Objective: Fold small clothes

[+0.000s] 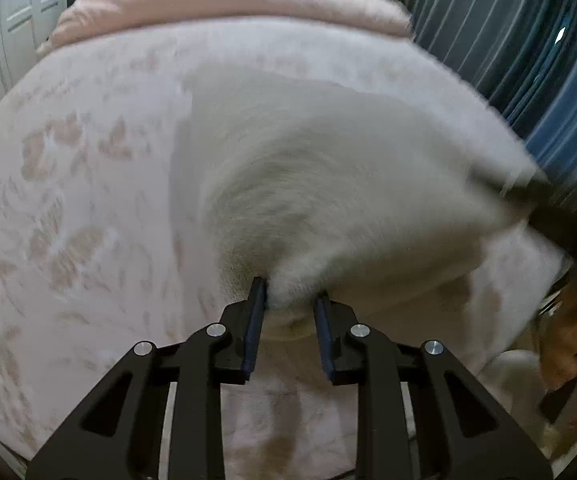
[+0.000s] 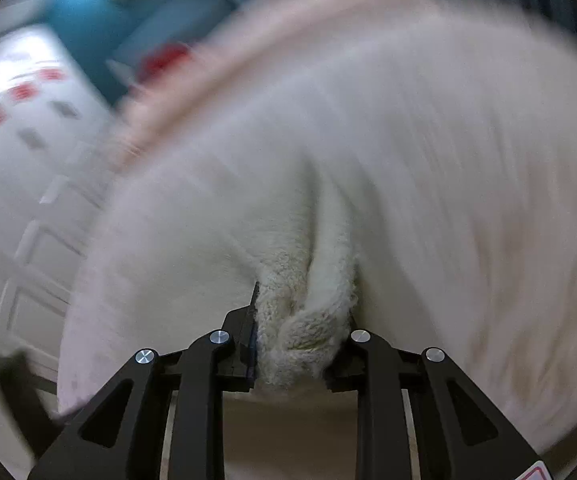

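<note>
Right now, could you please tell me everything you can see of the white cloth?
The white cloth is fluffy, terry-like and plain, lying rumpled on a pink patterned bedspread. The left gripper pinches one bunched edge; the right gripper is shut on another bunched fold, so the cloth stretches between them. Motion blur hides finer detail.
</note>
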